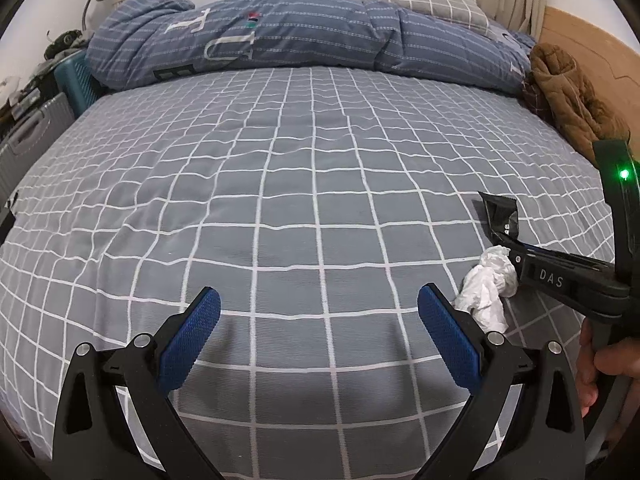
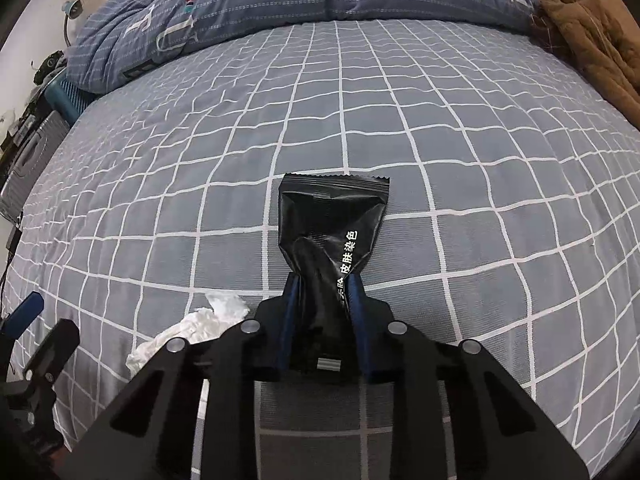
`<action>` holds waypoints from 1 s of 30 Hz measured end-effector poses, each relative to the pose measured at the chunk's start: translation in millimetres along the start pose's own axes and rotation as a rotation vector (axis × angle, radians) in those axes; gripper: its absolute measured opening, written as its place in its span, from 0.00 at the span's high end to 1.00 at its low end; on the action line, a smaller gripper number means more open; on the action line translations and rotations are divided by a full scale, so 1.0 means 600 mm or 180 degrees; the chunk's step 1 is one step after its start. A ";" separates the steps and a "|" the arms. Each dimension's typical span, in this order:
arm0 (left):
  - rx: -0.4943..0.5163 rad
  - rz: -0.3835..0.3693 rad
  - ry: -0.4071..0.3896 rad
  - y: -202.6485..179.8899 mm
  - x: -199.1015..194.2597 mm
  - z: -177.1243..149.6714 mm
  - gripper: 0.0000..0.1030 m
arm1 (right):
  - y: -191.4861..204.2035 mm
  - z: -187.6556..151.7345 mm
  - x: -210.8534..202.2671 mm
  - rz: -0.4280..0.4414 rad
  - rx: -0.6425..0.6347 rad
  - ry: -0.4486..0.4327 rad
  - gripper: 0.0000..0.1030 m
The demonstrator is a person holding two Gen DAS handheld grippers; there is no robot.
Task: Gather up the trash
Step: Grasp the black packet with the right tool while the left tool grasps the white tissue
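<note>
The big bed [image 2: 400, 128] has a gray checked sheet. A rolled blue blanket [image 1: 280, 28] lies at its far side. The left tool [image 1: 319, 312] is spread wide with nothing in it. The right tool [image 2: 322, 282] is clenched on a black wrapper [image 2: 332, 220] lying on the bed. A crumpled white tissue [image 1: 490, 284] sits just beside it.

Black wrapper [image 2: 334, 220], white print, crumpled and pinched at near end, flat on checked sheet. Crumpled white tissue [image 2: 192, 330] near, at its eight o'clock.
</note>
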State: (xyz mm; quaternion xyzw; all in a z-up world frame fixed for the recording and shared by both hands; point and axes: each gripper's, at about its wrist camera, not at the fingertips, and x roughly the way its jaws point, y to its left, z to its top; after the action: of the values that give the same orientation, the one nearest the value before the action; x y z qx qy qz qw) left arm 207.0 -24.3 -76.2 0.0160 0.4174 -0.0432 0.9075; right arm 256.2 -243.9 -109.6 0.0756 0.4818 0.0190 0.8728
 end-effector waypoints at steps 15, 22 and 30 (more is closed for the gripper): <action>0.0153 -0.0236 0.0057 -0.089 0.021 0.005 0.06 | -0.059 0.010 -0.081 -0.0267 -0.0108 -0.0358 0.77; 0.0222 -0.0324 0.0125 -0.138 0.045 -0.001 0.06 | -0.099 0.006 -0.095 -0.0254 -0.0066 -0.0351 0.77; 0.0315 -0.0356 0.0169 -0.174 0.066 -0.004 0.22 | -0.113 0.003 -0.093 -0.0216 -0.0057 -0.0316 0.76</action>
State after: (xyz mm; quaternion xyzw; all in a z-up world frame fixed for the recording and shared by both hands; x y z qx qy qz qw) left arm 221.4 -130.5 -106.9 0.0386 0.4389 -0.1140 0.8904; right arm 225.2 -317.1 -72.3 0.0522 0.4400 -0.0101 0.8964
